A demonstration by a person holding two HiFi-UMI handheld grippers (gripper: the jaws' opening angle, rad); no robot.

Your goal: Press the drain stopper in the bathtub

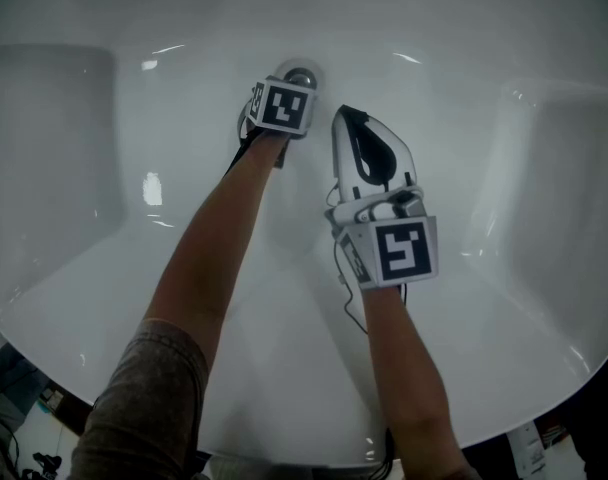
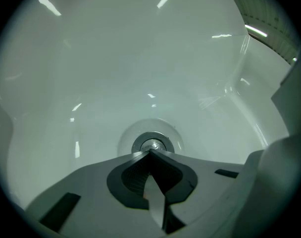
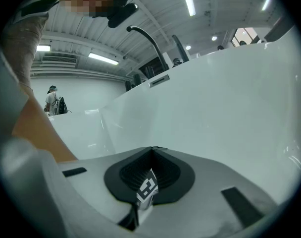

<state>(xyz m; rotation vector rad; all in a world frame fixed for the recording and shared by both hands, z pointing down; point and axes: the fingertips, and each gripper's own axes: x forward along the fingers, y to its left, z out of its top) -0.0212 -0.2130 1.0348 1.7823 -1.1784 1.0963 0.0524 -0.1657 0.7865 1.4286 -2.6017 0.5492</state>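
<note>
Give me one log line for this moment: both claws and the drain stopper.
left claw: shut, tips at drain stopper, contact unclear | right claw: shut, empty, right of stopper

I see two hand-held units of the same build. The left gripper [image 2: 150,153] has a pale grey shell, a dark ribbed pad [image 2: 133,180] recessed in each jaw, and a black rectangular slot [image 2: 61,209] in the housing. The right gripper [image 1: 342,113] is white with a black teardrop inset. A small black-and-white tag [image 3: 148,187] sits at its jaw root. The left cube [image 1: 282,106] and right cube [image 1: 399,251] are white with black square markers. A thin dark cable [image 1: 342,278] runs beside the right unit. The left arm wears a short, mottled grey sleeve [image 1: 149,398].
</note>
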